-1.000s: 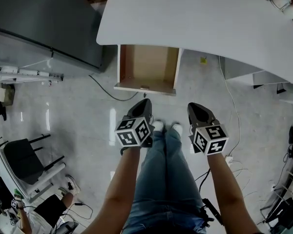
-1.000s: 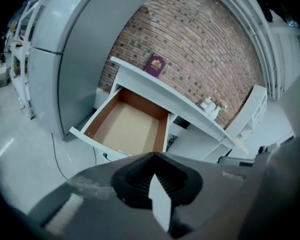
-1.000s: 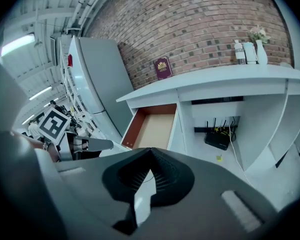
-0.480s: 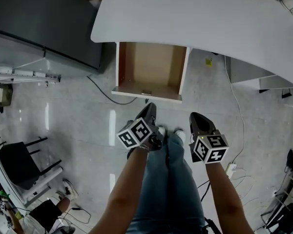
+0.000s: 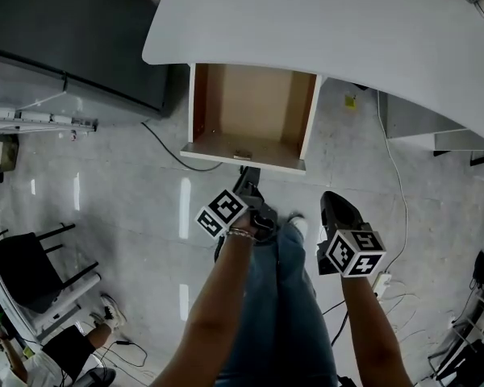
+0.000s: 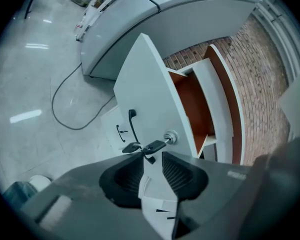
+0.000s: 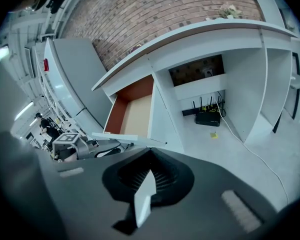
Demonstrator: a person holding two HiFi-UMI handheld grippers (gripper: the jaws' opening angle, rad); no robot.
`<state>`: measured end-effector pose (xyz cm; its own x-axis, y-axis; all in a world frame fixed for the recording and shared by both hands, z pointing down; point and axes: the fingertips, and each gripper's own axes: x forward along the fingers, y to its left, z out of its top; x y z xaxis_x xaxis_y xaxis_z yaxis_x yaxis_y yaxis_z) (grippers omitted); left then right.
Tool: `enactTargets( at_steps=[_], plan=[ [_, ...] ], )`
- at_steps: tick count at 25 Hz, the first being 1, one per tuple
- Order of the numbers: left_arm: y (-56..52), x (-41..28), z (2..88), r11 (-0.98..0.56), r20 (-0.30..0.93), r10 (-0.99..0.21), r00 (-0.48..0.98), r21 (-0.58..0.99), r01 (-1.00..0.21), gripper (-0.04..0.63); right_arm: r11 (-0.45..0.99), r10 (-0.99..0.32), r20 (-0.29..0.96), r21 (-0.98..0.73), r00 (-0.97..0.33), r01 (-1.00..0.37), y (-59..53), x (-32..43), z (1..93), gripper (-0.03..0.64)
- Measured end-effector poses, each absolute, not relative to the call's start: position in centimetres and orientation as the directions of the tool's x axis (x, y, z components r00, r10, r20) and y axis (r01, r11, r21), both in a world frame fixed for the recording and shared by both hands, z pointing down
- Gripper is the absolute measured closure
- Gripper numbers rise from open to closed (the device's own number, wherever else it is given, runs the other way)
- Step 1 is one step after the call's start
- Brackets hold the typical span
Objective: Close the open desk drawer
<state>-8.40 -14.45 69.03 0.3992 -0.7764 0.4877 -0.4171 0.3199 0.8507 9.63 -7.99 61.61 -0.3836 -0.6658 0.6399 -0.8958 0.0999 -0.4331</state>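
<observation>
The open drawer (image 5: 244,159) juts out from under the white desk (image 5: 323,31), its wooden inside bare. My left gripper (image 5: 248,171) points at the drawer's white front, just short of it, rolled to one side. In the left gripper view the front panel (image 6: 145,96) fills the middle, with a black handle (image 6: 132,124), a lock (image 6: 170,136) and a key with a black fob (image 6: 152,146) hanging in it. The left gripper's (image 6: 152,159) jaws are opening, with nothing between them. My right gripper (image 5: 332,198) hangs shut further back on the right, facing the drawer (image 7: 132,115).
A grey cabinet (image 5: 73,39) stands left of the desk and a black cable (image 5: 165,147) runs over the floor beside the drawer. A router (image 7: 208,117) sits under the desk. The person's legs (image 5: 274,297) are between the grippers. A black chair (image 5: 40,272) is at the lower left.
Both grippers have sunk toward the floor. The left one has rolled, so its marker cube is turned, and it has come closer to the drawer front.
</observation>
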Motion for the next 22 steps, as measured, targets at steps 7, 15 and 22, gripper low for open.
enactTargets(
  at_steps=[7, 15, 22],
  plan=[
    [-15.4, -8.0, 71.5, 0.374, 0.504, -0.79, 0.35, 0.848, -0.376, 0.494, 0.111, -0.647, 0.65, -0.436, -0.398, -0.893, -7.8, 10.0, 62.5, 0.618],
    [-16.3, -8.7, 72.9, 0.391, 0.497, -0.806, 0.322, 0.855, -0.34, 0.483, 0.099, -0.633, 0.661, -0.448, -0.403, -0.889, -8.0, 10.0, 63.5, 0.617],
    [-16.9, -8.3, 73.2, 0.304, 0.354, -0.875, 0.331, 0.933, -0.192, 0.479, 0.085, -0.624, 0.654, -0.486, -0.427, -0.87, -8.1, 8.6, 63.8, 0.618]
  ],
)
